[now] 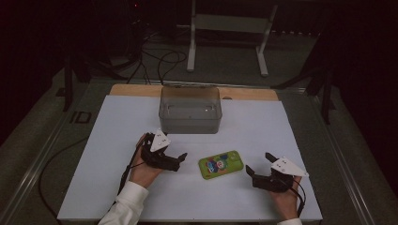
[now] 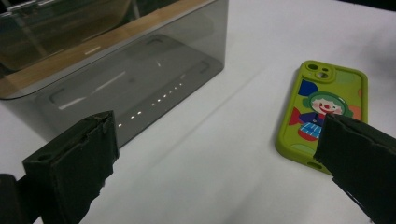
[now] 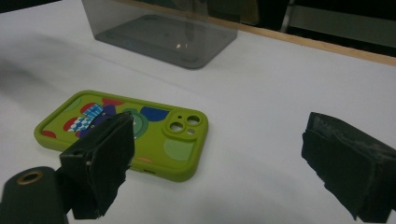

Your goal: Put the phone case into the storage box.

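Resting on the white table [image 1: 117,187], the left gripper [image 1: 180,157] stands with jaws apart, empty. Behind sits a smoky clear bin [image 1: 190,110], nothing inside. A green phone case [image 1: 220,164] printed with a clown lies flat between both grippers, bearing no readable writing. The right gripper [image 1: 257,165] also gapes, empty.

White sleeves [image 1: 126,206] — black tools, grey plates

A phone [image 1: 220,164] lay face down on the mat [image 1: 117,122], near the front edge and between the two grippers: the left gripper [image 1: 177,160] just to its left, the right gripper [image 1: 257,168] just to its right, neither touching it. Behind the phone, toward the far edge, stood a bin [image 1: 190,109], well apart from both.
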Tool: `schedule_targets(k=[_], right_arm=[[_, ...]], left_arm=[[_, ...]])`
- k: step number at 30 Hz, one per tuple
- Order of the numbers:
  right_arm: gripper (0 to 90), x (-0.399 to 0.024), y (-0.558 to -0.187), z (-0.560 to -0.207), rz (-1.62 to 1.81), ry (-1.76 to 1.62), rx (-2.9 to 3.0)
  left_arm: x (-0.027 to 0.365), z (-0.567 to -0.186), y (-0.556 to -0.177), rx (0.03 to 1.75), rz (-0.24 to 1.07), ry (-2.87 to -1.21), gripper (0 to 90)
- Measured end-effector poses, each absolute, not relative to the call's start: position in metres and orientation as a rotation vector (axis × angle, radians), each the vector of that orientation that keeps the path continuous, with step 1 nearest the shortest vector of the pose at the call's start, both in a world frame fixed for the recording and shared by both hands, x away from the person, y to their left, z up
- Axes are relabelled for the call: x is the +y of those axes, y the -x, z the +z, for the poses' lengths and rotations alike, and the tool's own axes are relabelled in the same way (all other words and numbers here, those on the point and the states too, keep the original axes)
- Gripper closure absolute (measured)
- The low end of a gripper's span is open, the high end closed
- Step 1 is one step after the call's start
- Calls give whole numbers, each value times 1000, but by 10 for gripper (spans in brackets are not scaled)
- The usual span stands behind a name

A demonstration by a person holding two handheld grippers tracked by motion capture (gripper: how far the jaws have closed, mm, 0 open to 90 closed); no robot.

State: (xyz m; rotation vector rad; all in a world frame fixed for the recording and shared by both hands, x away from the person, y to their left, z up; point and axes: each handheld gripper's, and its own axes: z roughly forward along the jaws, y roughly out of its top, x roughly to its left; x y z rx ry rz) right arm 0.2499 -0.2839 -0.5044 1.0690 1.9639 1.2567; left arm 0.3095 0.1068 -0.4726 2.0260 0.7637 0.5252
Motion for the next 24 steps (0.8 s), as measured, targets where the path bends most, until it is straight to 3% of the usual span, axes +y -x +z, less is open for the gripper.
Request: schedule_targets(k=[24], right_arm=[[97, -285, -250, -504, 1255, -1073, 1967]], left_arm=[[57, -480, -323, 672, 418, -2178, 0]])
